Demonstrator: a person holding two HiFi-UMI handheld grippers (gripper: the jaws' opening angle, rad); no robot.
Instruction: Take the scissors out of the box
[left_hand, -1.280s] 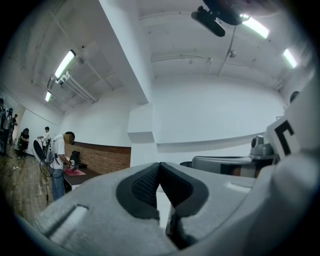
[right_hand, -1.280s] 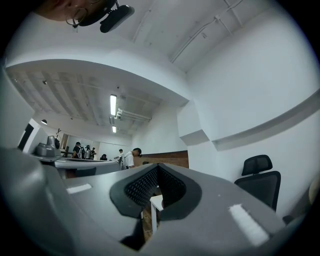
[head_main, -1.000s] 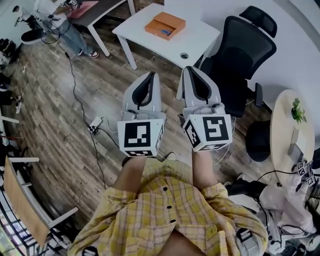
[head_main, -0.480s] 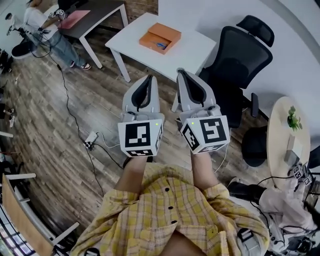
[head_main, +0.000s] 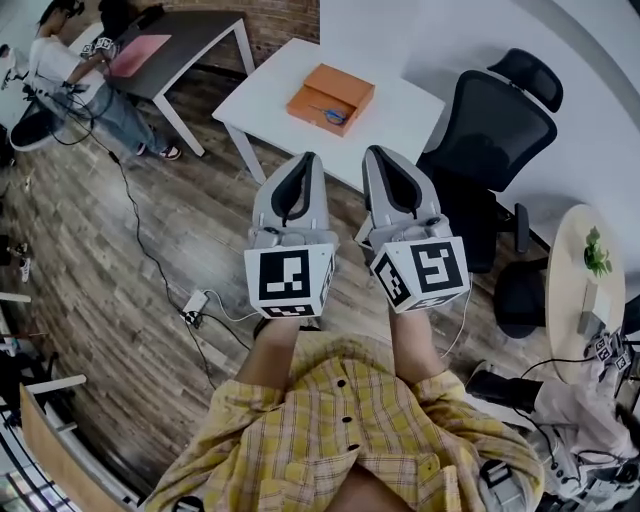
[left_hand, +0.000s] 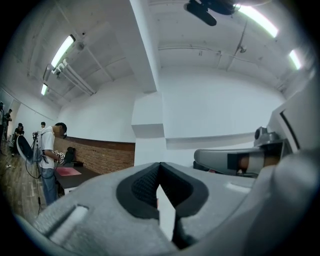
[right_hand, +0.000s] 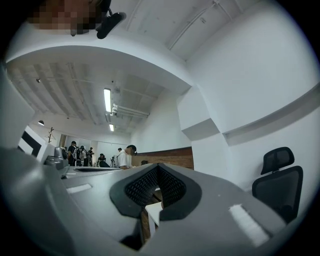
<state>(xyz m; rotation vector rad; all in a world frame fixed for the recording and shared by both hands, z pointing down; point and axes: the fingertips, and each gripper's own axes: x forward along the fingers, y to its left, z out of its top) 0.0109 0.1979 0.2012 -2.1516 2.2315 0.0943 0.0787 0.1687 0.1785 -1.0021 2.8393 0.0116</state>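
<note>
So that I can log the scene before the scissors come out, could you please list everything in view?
orange cardboard box: one, orange, open, on the white table
bluish item, probably the scissors: one, inside the box
white rectangular table: one, white, ahead of both grippers
black office chair: one, black, right of that table
dark table: one, top left, bearing a pink sheet
round pale table: one, right edge, with a small green plant
power strip: one, white, on the wooden floor
bystander: at least one, top left
yellow checked shirt: one, the person's own, bottom
left gripper: grey, shut, empty
right gripper: grey, shut, empty
</note>
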